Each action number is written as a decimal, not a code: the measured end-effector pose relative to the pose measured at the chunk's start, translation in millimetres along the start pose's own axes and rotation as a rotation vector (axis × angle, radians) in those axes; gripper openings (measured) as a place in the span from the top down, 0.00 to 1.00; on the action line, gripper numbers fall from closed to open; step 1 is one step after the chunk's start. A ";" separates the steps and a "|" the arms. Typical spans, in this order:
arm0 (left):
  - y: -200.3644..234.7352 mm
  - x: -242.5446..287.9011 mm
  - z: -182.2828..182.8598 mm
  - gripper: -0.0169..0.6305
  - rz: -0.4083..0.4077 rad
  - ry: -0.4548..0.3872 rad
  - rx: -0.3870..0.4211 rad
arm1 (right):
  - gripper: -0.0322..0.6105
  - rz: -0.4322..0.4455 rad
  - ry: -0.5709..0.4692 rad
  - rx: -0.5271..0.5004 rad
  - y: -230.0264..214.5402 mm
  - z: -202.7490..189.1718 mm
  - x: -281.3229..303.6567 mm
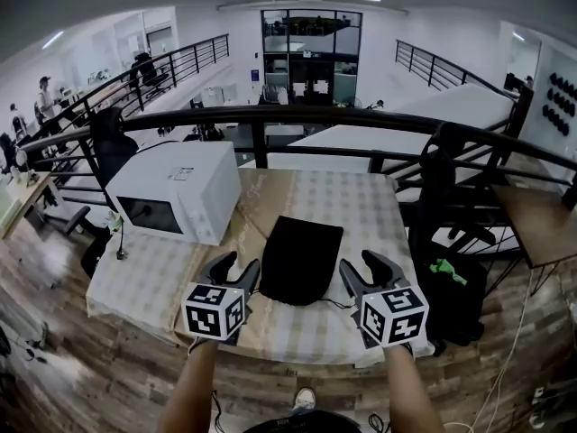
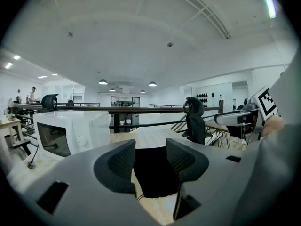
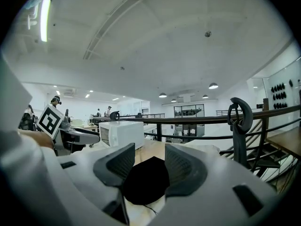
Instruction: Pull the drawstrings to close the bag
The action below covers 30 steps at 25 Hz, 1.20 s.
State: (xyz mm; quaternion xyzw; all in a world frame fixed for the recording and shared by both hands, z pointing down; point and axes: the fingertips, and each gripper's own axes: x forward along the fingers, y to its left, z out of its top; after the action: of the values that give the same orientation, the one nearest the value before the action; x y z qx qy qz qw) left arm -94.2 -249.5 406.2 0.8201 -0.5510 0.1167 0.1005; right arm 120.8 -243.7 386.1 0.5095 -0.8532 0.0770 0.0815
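A black drawstring bag (image 1: 301, 259) lies flat on the checked tablecloth, its mouth end toward me with thin cords trailing at both near corners. My left gripper (image 1: 238, 265) hovers open just left of the bag's near end; in the left gripper view the bag (image 2: 155, 175) shows between the spread jaws, with a cord (image 2: 139, 197) below. My right gripper (image 1: 361, 267) is open just right of the bag; in the right gripper view the bag (image 3: 142, 182) lies beyond the jaws with a cord (image 3: 151, 209) trailing. Neither holds anything.
A white microwave (image 1: 178, 190) stands at the table's back left, close to the bag. A black railing (image 1: 297, 115) runs behind the table (image 1: 361, 197). An office chair (image 1: 446, 242) with a dark bag stands at the right edge. The table's near edge lies right under the grippers.
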 end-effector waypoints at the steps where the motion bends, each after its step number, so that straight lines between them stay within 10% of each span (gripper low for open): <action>1: 1.9 8.3 3.2 0.65 -0.003 0.000 -0.001 | 0.65 -0.004 -0.001 0.005 -6.0 2.1 6.8; 30: 31.3 50.4 1.6 0.65 -0.217 0.027 0.083 | 0.65 -0.167 0.042 0.019 12.9 -11.0 28.4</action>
State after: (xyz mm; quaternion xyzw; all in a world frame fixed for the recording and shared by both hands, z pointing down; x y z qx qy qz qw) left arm -104.7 -306.0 421.1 0.8768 -0.4524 0.1387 0.0859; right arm 96.8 -259.6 402.3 0.5778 -0.8051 0.0886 0.1007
